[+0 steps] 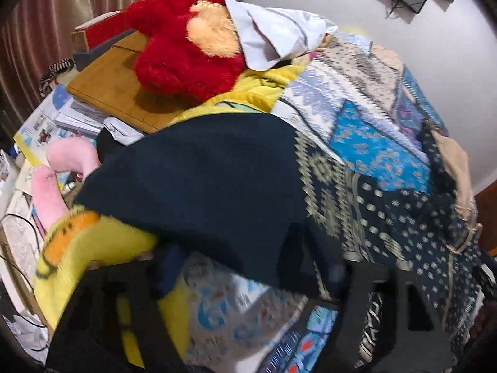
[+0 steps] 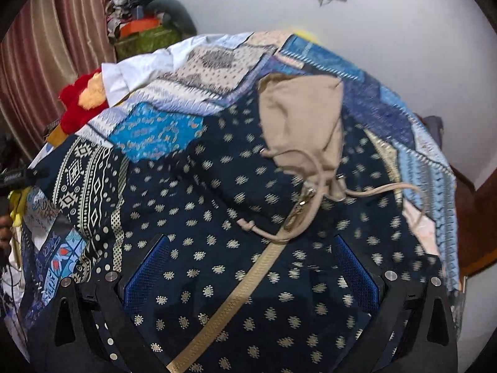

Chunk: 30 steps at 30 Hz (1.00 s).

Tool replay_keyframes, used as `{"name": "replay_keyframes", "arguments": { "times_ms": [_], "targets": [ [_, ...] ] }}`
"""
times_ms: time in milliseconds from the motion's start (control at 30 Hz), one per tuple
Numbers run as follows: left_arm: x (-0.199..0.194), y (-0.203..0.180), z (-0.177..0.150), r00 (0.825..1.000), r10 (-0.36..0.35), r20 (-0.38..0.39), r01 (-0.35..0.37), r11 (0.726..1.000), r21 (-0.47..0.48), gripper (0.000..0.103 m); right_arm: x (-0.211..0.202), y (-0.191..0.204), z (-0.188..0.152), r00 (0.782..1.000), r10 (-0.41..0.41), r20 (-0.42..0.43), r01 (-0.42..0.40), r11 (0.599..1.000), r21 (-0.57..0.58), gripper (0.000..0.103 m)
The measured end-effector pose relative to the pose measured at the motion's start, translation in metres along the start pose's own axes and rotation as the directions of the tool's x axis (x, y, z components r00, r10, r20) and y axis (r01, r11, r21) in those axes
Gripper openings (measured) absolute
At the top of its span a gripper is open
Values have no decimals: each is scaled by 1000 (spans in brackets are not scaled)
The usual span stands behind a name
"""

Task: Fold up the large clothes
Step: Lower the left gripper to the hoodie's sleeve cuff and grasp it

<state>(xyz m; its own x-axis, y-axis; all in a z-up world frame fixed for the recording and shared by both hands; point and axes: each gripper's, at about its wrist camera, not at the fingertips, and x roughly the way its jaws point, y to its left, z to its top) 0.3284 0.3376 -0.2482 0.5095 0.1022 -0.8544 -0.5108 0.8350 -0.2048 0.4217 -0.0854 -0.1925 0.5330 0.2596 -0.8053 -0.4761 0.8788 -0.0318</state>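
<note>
A large navy garment with small cream motifs (image 2: 217,205) lies spread over a pile of patterned cloths. My right gripper (image 2: 251,267) is open just above it, blue-padded fingers (image 2: 146,276) wide apart on either side of a beige zipper band (image 2: 236,298). In the left wrist view a plain dark navy part of the garment (image 1: 198,180) drapes over my left gripper (image 1: 248,283). Its fingers are blurred and partly covered, so I cannot tell how the jaws stand.
A beige drawstring pouch (image 2: 304,124) lies on the garment. A red plush toy (image 1: 183,49), a yellow plush (image 1: 84,248), a pink plush (image 1: 62,168), a wooden board (image 1: 108,90) and papers crowd the left. White wall behind, curtain at left.
</note>
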Motion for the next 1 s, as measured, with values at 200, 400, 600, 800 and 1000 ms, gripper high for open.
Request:
{"name": "replay_keyframes", "arguments": {
  "times_ms": [200, 400, 600, 800, 1000],
  "targets": [
    [-3, -17, 18, 981, 179, 71, -185, 978, 98, 7, 0, 5, -6, 999, 32, -17, -32, 999, -10, 103],
    [-64, -65, 31, 954, 154, 256, -208, 957, 202, 4, -31, -7, -8, 999, 37, 15, -37, 999, 24, 102],
    [-124, -155, 18, 931, -44, 361, -108, 915, 390, 3, -70, -30, -12, 998, 10, 66, -14, 998, 60, 102],
    [-99, -232, -30, 968, -183, 173, 67, 850, 523, 3, -111, -53, -28, 994, -15, 107, 4, 994, 105, 102],
    [-20, -273, -102, 977, -158, -140, 210, 798, 564, 3, -141, -76, -54, 993, -52, 110, 36, 989, 143, 102]
  ]
}}
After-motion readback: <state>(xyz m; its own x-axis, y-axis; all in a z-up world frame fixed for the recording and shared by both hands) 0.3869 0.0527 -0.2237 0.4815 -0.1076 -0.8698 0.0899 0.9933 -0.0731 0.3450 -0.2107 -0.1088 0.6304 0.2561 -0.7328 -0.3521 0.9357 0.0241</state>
